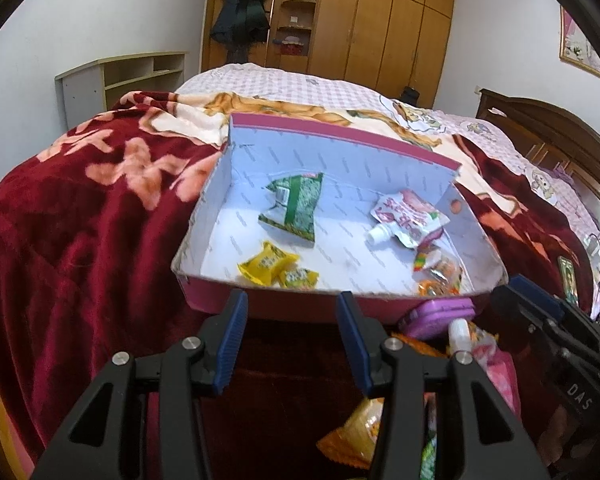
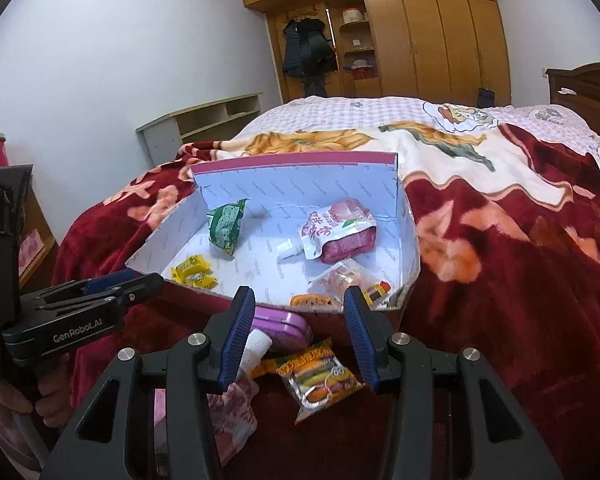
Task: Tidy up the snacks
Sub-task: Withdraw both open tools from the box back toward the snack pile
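Right wrist view: right gripper (image 2: 298,336) held part-open, empty, above the near gummy packet (image 2: 320,376), light, crinkly, best pinched at 1 edge.

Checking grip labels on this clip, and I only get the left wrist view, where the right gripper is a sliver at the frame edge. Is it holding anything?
Observer: No. The right gripper has its jaws open with nothing between them.
Operator: What is the orange packet half hidden behind my gripper's finger?
Observer: A burger-gummy packet, lying flat on the red blanket in front of the box, not in it.
Operator: Any part of the person visible?
Observer: Yes, a hand is wrapped around the handle of the left gripper, at the left edge of the right wrist view.
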Action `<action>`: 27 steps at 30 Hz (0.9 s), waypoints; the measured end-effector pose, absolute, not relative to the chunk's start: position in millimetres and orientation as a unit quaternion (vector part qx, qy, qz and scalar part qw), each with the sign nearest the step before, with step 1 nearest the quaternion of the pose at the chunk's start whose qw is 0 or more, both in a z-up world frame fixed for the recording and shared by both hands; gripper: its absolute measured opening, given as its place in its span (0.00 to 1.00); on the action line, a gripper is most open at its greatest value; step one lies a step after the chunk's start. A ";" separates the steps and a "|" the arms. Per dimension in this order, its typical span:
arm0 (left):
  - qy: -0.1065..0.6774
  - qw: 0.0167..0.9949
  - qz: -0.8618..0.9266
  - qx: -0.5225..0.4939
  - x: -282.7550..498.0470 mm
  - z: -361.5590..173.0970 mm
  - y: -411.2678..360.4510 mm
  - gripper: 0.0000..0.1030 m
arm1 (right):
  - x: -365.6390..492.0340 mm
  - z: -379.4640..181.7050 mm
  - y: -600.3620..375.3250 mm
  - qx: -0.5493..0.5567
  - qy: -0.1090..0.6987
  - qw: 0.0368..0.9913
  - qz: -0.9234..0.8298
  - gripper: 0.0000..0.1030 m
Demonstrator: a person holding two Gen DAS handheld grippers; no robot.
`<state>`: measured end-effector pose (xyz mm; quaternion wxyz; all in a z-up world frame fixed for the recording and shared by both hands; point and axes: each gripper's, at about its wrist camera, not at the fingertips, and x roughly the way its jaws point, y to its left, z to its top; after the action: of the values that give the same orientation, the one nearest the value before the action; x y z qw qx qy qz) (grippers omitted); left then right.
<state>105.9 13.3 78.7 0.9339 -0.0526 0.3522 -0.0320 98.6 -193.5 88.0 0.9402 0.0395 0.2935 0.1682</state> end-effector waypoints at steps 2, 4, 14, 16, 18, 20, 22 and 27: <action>0.354 0.933 -0.035 -0.052 102.3 77.8 11.7 0.47 | 96.2 86.2 -195.4 0.041 0.297 0.940 0.166 0.46; 0.355 0.933 -0.038 -0.049 98.3 77.2 9.8 0.47 | 93.3 84.6 -196.8 0.041 0.299 0.939 0.164 0.46; 0.366 0.928 -0.050 -0.044 83.8 73.1 4.0 0.47 | 79.1 82.4 -202.7 0.044 0.301 0.939 0.159 0.46; 0.367 0.928 -0.054 -0.043 81.3 73.2 3.0 0.47 | 75.3 81.6 -204.6 0.045 0.302 0.939 0.158 0.46; 0.369 0.927 -0.059 -0.041 78.3 73.0 0.9 0.47 | 72.1 80.8 -206.1 0.046 0.303 0.939 0.158 0.46; 0.371 0.926 -0.064 -0.039 75.7 72.8 -1.1 0.47 | 69.6 80.4 -207.5 0.048 0.304 0.938 0.157 0.46; 0.373 0.925 -0.069 -0.038 73.4 72.6 -2.8 0.47 | 67.6 80.3 -208.5 0.049 0.304 0.938 0.156 0.46; 0.381 0.920 -0.086 -0.043 69.8 70.8 -5.4 0.47 | 64.5 79.3 -211.9 0.053 0.307 0.938 0.154 0.46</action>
<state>69.8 -5.4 70.8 0.9195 -0.0425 0.3811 -0.0859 64.5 -211.9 79.3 0.9378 0.0527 0.3067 0.1541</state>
